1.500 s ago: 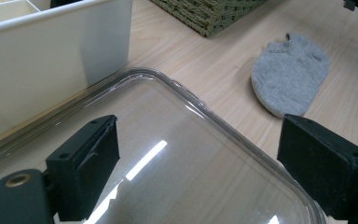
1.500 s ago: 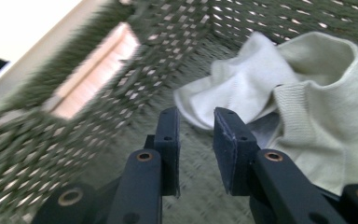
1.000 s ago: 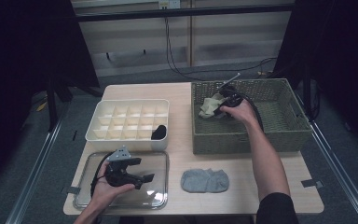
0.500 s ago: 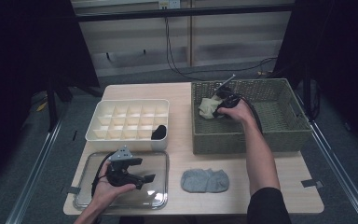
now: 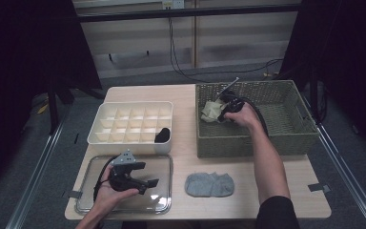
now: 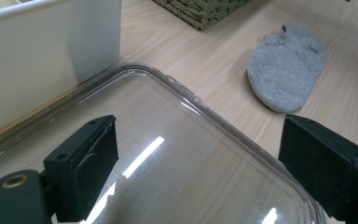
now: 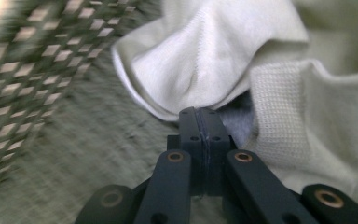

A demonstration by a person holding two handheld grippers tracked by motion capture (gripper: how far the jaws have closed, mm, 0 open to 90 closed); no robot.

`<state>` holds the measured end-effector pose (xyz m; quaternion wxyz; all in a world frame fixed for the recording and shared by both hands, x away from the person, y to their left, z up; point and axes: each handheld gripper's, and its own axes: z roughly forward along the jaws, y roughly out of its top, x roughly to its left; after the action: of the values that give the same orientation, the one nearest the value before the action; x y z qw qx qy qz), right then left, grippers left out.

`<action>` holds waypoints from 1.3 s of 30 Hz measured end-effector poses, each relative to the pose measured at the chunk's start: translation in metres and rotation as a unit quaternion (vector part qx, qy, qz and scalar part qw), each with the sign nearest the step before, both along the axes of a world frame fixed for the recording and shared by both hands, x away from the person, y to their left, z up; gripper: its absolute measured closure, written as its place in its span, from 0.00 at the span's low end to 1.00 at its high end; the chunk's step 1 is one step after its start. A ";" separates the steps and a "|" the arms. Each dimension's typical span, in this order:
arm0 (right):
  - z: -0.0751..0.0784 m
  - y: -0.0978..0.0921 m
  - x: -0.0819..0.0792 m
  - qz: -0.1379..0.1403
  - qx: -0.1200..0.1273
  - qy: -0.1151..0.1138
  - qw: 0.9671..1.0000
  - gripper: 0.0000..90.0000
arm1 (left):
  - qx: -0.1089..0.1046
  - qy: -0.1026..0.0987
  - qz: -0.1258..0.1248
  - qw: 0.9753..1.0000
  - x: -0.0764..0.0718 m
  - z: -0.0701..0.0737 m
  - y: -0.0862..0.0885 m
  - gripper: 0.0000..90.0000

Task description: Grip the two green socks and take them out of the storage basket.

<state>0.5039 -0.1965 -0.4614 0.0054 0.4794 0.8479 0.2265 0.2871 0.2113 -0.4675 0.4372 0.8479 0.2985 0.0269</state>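
One cream sock (image 5: 213, 110), one grey sock (image 5: 210, 184)

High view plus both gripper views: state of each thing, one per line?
Right gripper: jaws shut on cream sock, inside wicker basket.
Left gripper: jaws open, empty, above clear lid.
Clear lid: flat on table.
Divided box: uncovered, one dark sock in a front compartment.
Grey sock: flat on table.
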 end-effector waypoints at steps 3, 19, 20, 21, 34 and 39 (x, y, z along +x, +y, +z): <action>0.007 -0.003 -0.006 0.006 0.028 -0.010 1.000 1.00 | -0.001 0.001 0.004 1.000 0.000 0.000 0.001 0.13; 0.041 -0.024 -0.038 0.001 0.086 -0.056 0.995 1.00 | 0.002 -0.002 0.001 1.000 0.000 -0.001 -0.003 0.13; 0.039 -0.024 -0.037 -0.001 0.081 -0.051 0.995 1.00 | 0.004 -0.001 0.000 1.000 0.001 0.000 -0.003 0.13; 0.037 -0.023 -0.036 -0.003 0.079 -0.049 0.996 1.00 | 0.005 -0.002 0.000 1.000 0.001 -0.001 -0.004 0.13; 0.019 -0.037 -0.015 -0.064 0.028 -0.065 0.995 0.60 | 0.005 0.001 -0.005 1.000 0.001 -0.001 -0.004 0.13; 0.007 -0.032 -0.008 -0.056 -0.005 -0.037 0.998 0.73 | 0.005 0.002 -0.006 1.000 0.001 -0.002 -0.004 0.12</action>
<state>0.4959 -0.2290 -0.4549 0.0521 0.5177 0.8197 0.2395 0.2883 0.2068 -0.4691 0.4323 0.8520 0.2944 0.0248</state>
